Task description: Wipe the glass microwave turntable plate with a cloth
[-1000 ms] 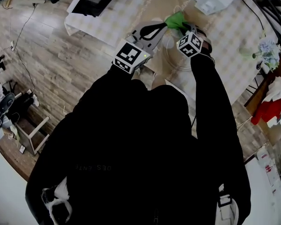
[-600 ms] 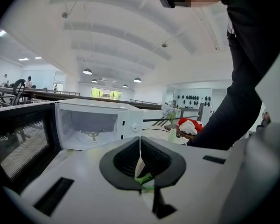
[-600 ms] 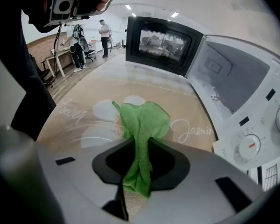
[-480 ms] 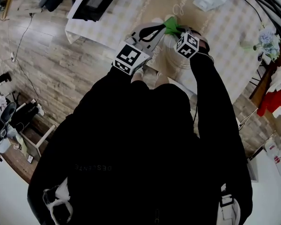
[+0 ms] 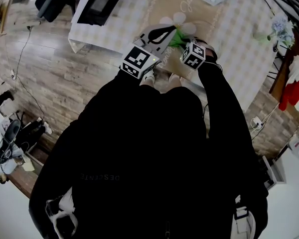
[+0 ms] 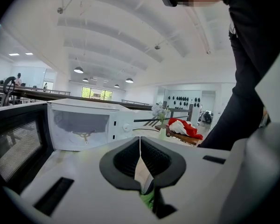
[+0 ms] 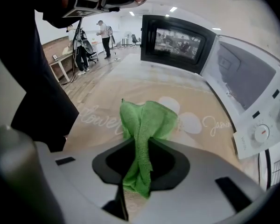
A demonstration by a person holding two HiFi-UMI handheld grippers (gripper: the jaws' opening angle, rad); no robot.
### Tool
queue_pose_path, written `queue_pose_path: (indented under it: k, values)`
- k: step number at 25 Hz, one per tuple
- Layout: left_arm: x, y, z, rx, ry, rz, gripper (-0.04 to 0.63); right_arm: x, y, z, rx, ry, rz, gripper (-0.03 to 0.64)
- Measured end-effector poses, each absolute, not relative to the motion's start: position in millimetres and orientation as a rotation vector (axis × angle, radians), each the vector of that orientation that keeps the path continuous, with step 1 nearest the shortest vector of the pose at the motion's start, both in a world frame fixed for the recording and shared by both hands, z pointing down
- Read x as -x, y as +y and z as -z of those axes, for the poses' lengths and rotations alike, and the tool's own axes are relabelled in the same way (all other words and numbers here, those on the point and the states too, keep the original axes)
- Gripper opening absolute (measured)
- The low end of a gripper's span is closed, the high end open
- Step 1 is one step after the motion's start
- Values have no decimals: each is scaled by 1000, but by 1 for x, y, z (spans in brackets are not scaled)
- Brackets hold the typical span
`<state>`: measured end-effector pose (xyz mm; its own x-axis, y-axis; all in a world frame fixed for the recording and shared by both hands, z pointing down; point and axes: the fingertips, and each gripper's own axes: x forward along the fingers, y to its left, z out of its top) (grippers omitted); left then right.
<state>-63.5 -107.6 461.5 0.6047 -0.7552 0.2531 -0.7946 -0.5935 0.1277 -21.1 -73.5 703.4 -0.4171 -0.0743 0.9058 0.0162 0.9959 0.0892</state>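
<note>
Two hand-held grippers come together above the beige flower-print tablecloth [image 5: 229,39] in the head view. The left gripper [image 5: 165,33] and the right gripper [image 5: 185,46] stand close together, with the green microfibre cloth [image 5: 175,38] between them. The round clear glass turntable plate [image 6: 143,172] cannot be told apart from the tablecloth in this view.

Left gripper view: the jaws are closed on a thin, pale, translucent wedge, judged to be the plate's rim seen edge-on. A patch of green shows just below it, so the cloth is at least near the glass; whether they touch cannot be told. Beyond stands the white microwave oven [image 6: 86,125], its door open and no plate in its cavity.

Right gripper view: the jaws are pinched tight on the middle of the cloth. A bunched tuft projects forward past the tips and a tail hangs back between the jaws. The plate cannot be made out here.

Assessment: wiping appears to be in hand. To do it well, the left gripper should hold the rim firmly without twisting, since glass clamped at one edge may slip or be levered. The right gripper should press the projecting tuft flat on the glass and sweep from centre to rim. Only cloth, never a bare jaw, should meet the plate.
</note>
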Motion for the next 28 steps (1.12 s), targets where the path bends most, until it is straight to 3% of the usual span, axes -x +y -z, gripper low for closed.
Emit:
queue_pose_path:
  k: [28]
  values:
    - [54,-81,-456,-2704,-1101,-251,21,14,7,-698,-46,-1933,32,100]
